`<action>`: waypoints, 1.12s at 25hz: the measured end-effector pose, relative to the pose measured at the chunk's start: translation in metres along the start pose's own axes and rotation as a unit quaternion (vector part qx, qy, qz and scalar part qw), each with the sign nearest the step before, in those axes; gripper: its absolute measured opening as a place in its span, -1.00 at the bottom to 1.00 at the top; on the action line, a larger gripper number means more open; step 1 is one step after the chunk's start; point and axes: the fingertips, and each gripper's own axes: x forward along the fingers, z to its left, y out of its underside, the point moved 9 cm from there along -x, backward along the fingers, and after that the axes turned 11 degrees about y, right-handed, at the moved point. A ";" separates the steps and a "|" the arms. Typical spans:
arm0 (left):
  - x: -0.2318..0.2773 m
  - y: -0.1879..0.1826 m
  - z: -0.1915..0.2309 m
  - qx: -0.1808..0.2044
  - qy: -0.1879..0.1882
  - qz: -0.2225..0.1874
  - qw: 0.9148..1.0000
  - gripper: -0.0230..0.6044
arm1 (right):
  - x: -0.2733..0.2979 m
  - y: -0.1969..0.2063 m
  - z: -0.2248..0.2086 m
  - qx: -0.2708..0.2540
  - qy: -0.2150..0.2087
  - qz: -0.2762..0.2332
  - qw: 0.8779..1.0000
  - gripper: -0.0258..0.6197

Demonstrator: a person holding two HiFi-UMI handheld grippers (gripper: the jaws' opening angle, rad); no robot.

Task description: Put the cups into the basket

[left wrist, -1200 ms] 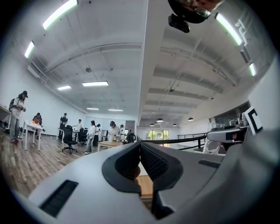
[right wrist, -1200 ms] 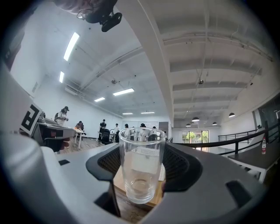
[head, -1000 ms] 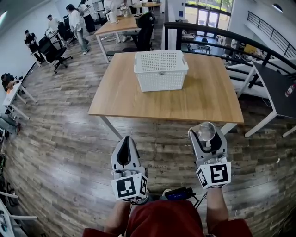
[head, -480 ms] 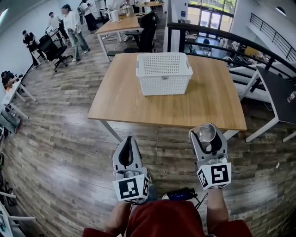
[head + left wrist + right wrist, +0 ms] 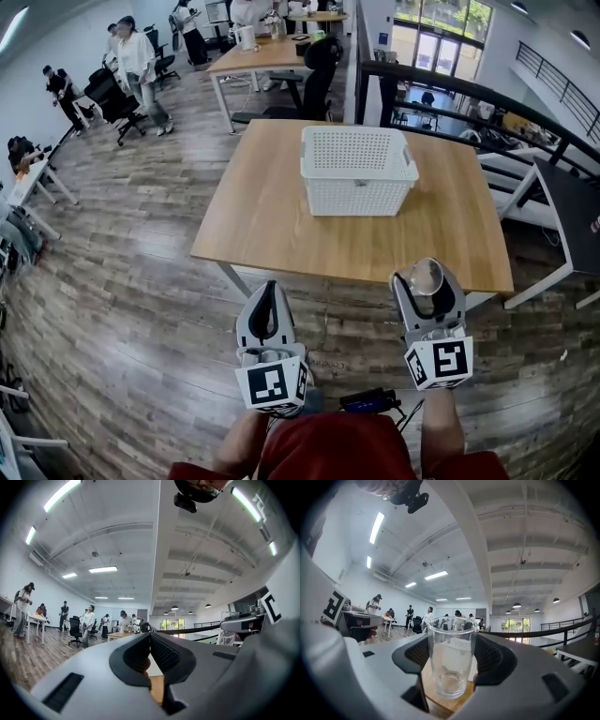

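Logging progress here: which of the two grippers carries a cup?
The right gripper: a clear cup stands upright between its jaws; the left gripper has jaws shut on nothing.

White basket (image 5: pixel 359 169) on wooden table (image 5: pixel 272 216)

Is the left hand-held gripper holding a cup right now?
No, the left hand-held gripper is shut, jaws together, nothing between them.

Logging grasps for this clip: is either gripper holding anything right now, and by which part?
The right gripper holds a clear glass cup upright, its pads on the cup's side walls. The left gripper is shut and empty.
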 end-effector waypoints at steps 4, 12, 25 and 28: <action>0.011 0.000 0.019 -0.003 -0.001 0.000 1.000 -0.91 | 0.021 -0.003 0.012 -0.001 -0.004 0.000 1.000 -0.06; 0.043 0.003 0.059 -0.007 0.006 0.003 1.000 -0.91 | 0.064 -0.005 0.031 -0.002 0.004 0.001 1.000 -0.06; 0.092 0.013 0.104 -0.018 0.051 0.002 0.999 -0.91 | 0.109 -0.007 0.053 -0.009 0.038 0.001 0.999 -0.06; 0.099 0.015 0.112 -0.019 0.059 0.003 0.998 -0.91 | 0.115 -0.007 0.059 -0.010 0.042 0.001 0.999 -0.06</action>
